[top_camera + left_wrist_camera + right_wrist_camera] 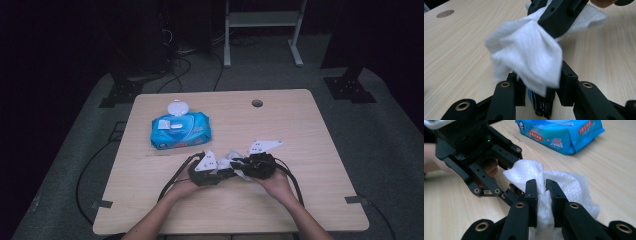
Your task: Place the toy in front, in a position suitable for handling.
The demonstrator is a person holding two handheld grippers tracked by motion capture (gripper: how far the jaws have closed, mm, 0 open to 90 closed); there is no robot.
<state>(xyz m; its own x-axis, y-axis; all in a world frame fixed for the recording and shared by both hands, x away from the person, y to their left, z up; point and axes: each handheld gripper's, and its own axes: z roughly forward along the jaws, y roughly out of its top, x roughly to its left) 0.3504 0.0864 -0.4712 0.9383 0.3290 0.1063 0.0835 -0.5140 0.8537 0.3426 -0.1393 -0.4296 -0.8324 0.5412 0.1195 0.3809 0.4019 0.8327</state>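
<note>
A white wet wipe (235,165) hangs bunched between my two grippers near the front middle of the wooden table (305,135). My right gripper (541,182) is shut on a fold of the wipe (571,185), pinching it tight. My left gripper (540,72) faces it, and the wipe (529,57) drapes over its jaws. Low between those jaws sits a dark flat object (541,102) with a blue strip, pressed by both pads; I cannot tell what it is. In the high view the left gripper (227,172) and the right gripper (241,165) nearly touch tip to tip.
A blue pack of wet wipes (180,130) with its white lid flipped open lies at the table's back left. A round cable hole (257,103) sits near the far edge. Black cables trail from both grippers toward the front edge. A white metal frame (262,20) stands on the floor behind.
</note>
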